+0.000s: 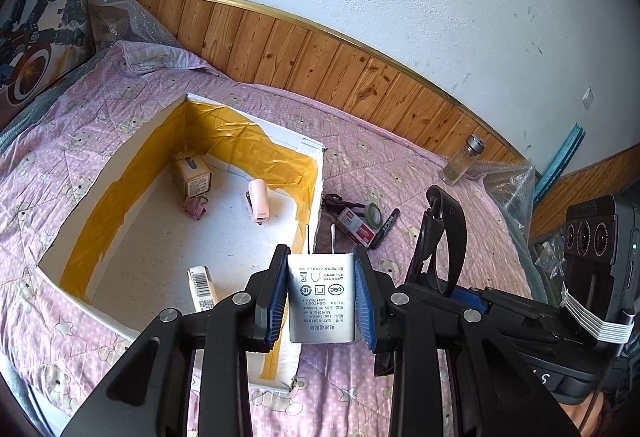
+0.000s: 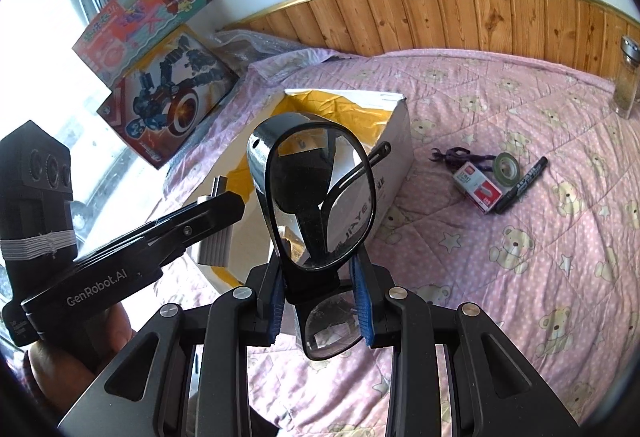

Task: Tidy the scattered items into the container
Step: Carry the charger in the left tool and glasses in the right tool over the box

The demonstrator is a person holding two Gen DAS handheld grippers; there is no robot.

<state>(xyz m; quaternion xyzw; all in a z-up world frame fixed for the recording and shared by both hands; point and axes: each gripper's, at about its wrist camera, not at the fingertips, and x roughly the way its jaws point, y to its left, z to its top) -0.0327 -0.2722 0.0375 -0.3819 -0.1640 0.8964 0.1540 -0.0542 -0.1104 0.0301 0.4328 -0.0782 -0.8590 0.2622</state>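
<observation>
White-walled, yellow-taped, the box point(image 1: 100, 173) is the landmark; its near-right corner sits just under the left gripper point(image 1: 321, 293), which is clamped on a charger point(image 1: 322, 301), prongs pointing forward over the box rim — a short move forward clears the edge. The right gripper point(image 2: 320, 297), beside the box's right wall, grips glasses point(image 2: 316, 197) by the bridge, one lens standing up; it must swing left over the wall. Right of the box on the quilt point(image 2: 520, 297) lie a staple box point(image 2: 478, 193), marker point(image 2: 522, 183) and tape point(image 2: 506, 165) — well apart from both grippers; open room all around.
</observation>
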